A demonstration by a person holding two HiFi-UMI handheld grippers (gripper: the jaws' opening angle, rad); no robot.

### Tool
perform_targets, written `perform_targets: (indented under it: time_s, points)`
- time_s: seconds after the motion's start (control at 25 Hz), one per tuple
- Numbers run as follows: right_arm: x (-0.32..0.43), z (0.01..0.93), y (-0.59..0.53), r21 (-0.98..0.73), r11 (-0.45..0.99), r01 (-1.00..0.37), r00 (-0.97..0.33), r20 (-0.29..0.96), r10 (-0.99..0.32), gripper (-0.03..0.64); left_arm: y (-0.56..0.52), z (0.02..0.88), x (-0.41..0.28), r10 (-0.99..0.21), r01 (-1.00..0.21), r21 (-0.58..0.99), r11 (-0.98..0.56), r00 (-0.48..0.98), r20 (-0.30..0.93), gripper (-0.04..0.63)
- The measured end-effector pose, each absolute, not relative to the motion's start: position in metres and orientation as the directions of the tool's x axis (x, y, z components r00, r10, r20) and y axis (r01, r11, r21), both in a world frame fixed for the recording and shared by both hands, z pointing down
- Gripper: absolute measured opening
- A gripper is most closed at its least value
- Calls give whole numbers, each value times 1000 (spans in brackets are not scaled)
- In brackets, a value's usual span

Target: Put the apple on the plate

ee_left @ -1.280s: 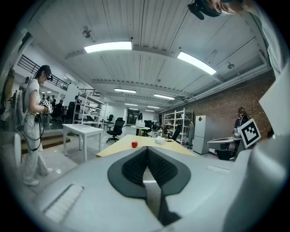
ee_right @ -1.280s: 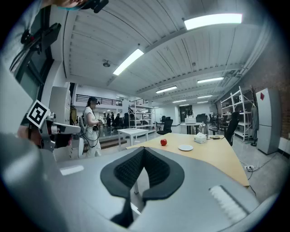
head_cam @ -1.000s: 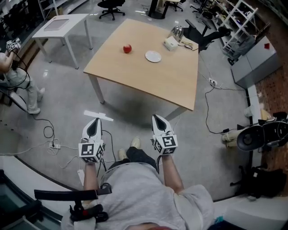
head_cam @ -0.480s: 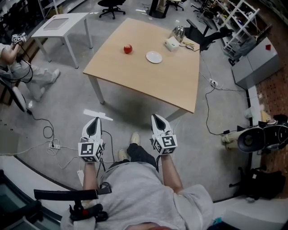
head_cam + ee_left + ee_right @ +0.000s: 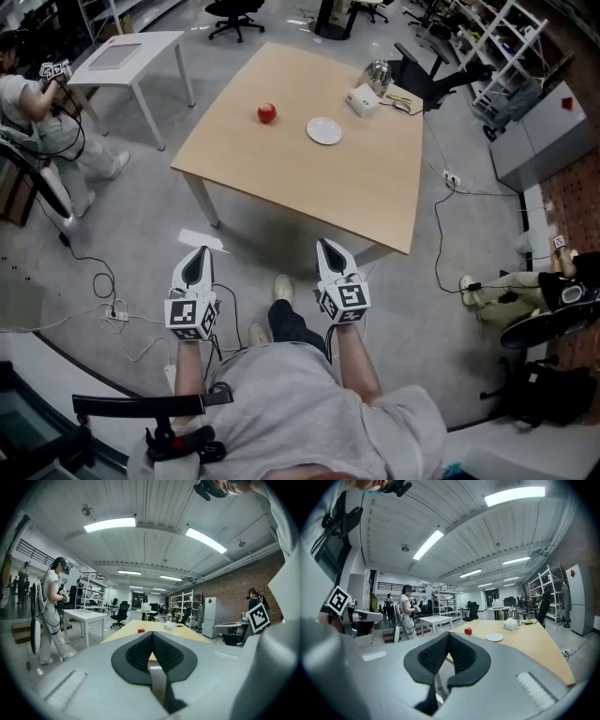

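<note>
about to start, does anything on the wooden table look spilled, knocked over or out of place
Nothing stands out. The apple lies on the table, left of the empty plate and apart from it; nothing looks spilled or tipped.

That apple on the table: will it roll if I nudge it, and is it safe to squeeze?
The apple looks round and sits free on the smooth, flat table, so a nudge would probably roll it. Its curved sides suggest an off-centre pinch may slip. It looks whole, so it likely tolerates a firm squeeze.
</note>
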State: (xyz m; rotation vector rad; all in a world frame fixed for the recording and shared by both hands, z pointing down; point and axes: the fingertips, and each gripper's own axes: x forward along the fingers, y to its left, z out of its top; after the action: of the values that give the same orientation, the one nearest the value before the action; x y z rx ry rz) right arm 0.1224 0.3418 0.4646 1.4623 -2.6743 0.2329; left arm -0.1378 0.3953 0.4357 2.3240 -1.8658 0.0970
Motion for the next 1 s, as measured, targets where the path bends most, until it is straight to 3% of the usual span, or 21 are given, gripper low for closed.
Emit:
perform_targets:
  time_s: [1.0]
  points:
    - [120, 475, 150, -118, 612, -782, -623, 177, -762, 6, 217, 441, -121, -968, -985, 95, -145, 161, 190, 18]
